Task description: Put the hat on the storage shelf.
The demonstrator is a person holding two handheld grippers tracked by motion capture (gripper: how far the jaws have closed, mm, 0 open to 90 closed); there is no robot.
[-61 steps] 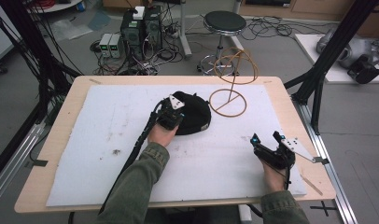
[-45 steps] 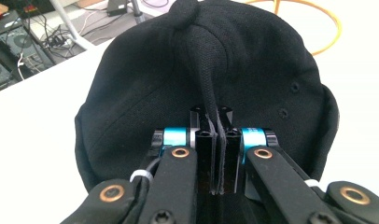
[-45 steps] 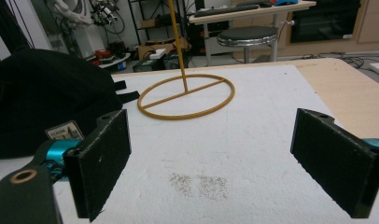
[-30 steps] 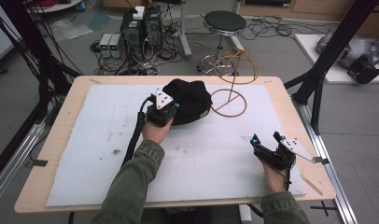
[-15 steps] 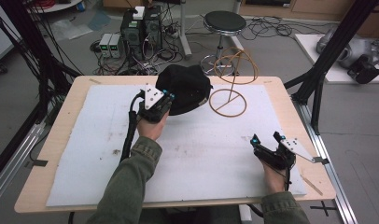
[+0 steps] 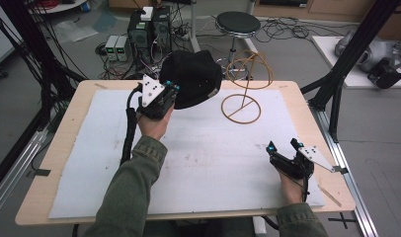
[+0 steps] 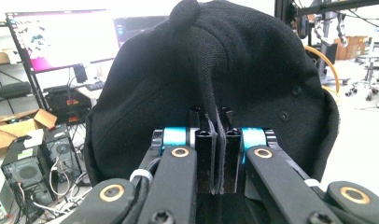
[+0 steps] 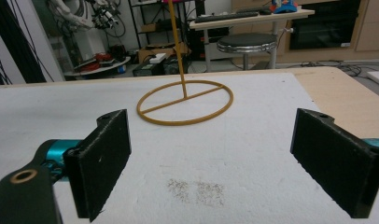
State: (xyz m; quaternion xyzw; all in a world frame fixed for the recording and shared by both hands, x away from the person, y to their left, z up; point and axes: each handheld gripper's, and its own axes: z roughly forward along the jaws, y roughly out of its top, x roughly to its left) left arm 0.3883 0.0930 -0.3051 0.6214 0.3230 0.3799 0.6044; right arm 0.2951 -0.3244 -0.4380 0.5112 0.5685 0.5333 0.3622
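Here the table [image 6: 65, 163], covered by a white mat [image 6: 203, 163], carries a wire stand [image 6: 243, 94] near its far edge. A black cap [image 6: 193, 79] is held aloft over the far edge, just left of the stand's looped top and apart from it. The step in hand is judged to be the carry of the cap toward the stand; the next move would call for bringing the crown over the loop and lowering it squarely before letting go. The left gripper [image 7: 214, 140] is raised on an outstretched forearm, jaws closed tight on a fold of the cap's fabric. The right gripper [image 6: 285, 158] rests low at the near right, jaws spread wide and empty, facing the stand's ring base.
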